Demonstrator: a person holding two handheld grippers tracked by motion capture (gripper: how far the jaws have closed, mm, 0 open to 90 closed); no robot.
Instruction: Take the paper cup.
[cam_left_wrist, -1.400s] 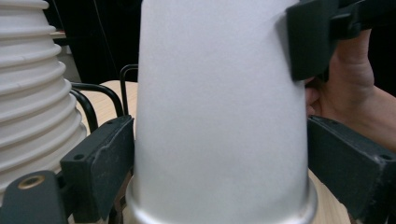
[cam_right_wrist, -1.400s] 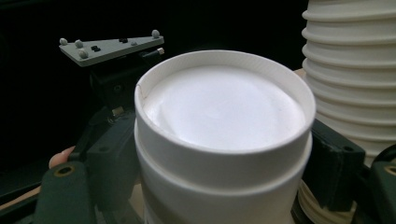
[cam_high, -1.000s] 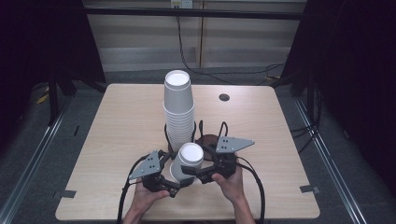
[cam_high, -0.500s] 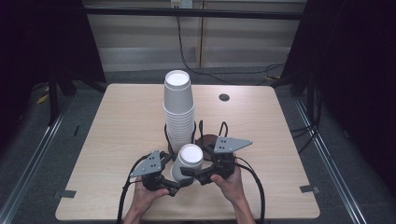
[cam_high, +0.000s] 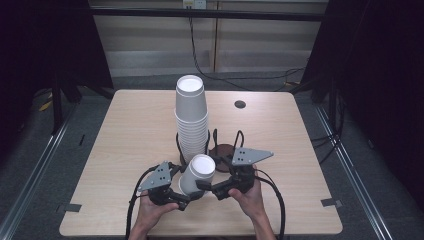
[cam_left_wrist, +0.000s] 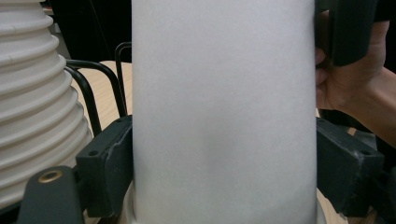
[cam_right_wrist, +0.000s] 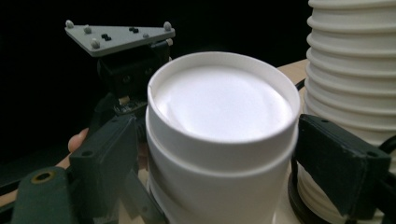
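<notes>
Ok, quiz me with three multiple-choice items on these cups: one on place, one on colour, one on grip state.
1. Where does the cup stack stand?
A) in a black wire holder
B) at the table's right edge
C) on the floor

2. What colour is the held cup?
A) red
B) white
C) blue

3. The left gripper is:
A) open, clear of the cup
B) lying flat on the table
C) shut on the held cup

Answers: 1 A, wire loops ring the stack's base; 2 B, it is plain white in every view; 3 C, its jaws have just been closing and press both sides of the cup.
</notes>
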